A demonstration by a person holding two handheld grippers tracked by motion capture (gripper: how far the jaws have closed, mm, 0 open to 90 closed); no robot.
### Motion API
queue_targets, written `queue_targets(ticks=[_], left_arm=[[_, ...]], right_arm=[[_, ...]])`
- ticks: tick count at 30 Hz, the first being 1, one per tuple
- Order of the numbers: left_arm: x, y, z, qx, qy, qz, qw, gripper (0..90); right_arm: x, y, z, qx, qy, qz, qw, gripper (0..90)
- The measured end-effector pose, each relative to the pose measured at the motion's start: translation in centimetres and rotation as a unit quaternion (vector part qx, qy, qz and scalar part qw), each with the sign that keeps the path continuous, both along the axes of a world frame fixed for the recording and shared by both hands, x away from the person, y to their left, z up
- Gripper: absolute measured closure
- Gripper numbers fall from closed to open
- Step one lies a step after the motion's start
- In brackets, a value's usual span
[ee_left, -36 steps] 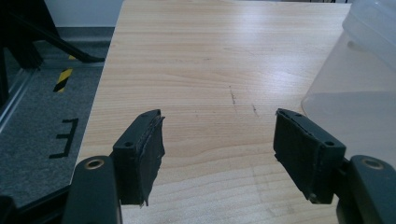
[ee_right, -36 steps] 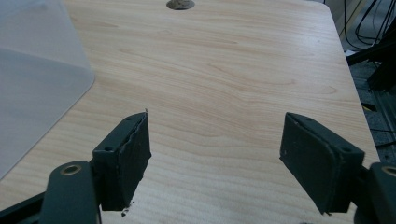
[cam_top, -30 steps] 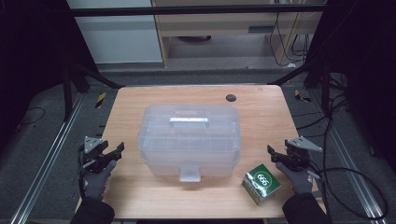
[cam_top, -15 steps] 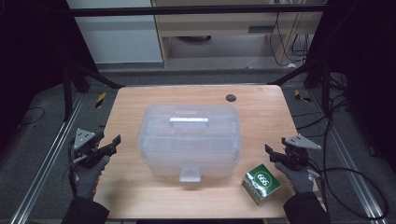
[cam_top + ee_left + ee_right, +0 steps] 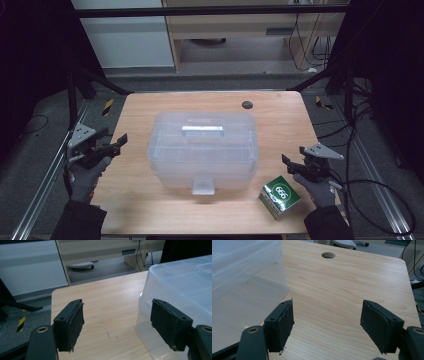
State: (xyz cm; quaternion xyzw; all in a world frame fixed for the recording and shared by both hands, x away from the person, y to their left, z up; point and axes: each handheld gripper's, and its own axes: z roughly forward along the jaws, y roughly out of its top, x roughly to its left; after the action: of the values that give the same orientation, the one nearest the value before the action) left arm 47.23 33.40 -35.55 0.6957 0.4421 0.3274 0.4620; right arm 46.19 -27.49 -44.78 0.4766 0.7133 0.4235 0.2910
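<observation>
The left hand-held gripper (image 5: 114, 143) hangs released beside the counter's (image 5: 150, 210) left edge; its jaws have just been opening, with nothing between the ragged black rubber pads (image 5: 75, 322). Just to its right sits the translucent, frosted plastic storage box (image 5: 202, 150), rounded at the corners, with a flat handle on its lid and a small front latch. The right hand-held gripper (image 5: 292, 166) is also unclenched and empty over pale wood-grain laminate, the box near on its left. Just below and beside that gripper lies a small green cardboard carton (image 5: 280, 196) with white print. A dark round grommet hole (image 5: 328, 255) lies well ahead of it.
</observation>
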Motion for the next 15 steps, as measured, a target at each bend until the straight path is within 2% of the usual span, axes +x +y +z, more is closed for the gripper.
queue_targets(ticks=[1, 3, 8, 9, 12, 15], left_arm=[[0.1, -0.3, 0.9, 0.004, -0.007, -0.006, 0.9999, 25.3], [0.2, -0.7, 1.7, 0.011, -0.011, -0.014, 0.9998, 25.0], [0.3, -1.5, 2.8, 0.027, -0.016, -0.028, 0.9991, 24.5], [0.5, -1.8, 3.4, 0.040, -0.016, -0.037, 0.9984, 24.3], [0.7, -2.1, 3.9, 0.048, -0.015, -0.045, 0.9977, 24.3], [0.8, -2.7, 4.9, 0.068, -0.019, -0.063, 0.9955, 24.4]], right_arm=[[0.0, -0.1, 0.0, -0.002, 0.002, 0.000, 1.0000, 26.9], [0.0, -0.1, 0.0, -0.001, 0.003, 0.000, 1.0000, 26.9], [0.0, -0.1, 0.0, -0.003, 0.006, 0.000, 1.0000, 26.9], [0.0, -0.1, 0.0, -0.004, 0.006, -0.002, 1.0000, 26.9], [-0.1, -0.1, 0.1, -0.004, 0.006, -0.004, 1.0000, 27.0], [-0.1, -0.1, 0.0, -0.008, 0.007, -0.002, 0.9999, 27.0]])
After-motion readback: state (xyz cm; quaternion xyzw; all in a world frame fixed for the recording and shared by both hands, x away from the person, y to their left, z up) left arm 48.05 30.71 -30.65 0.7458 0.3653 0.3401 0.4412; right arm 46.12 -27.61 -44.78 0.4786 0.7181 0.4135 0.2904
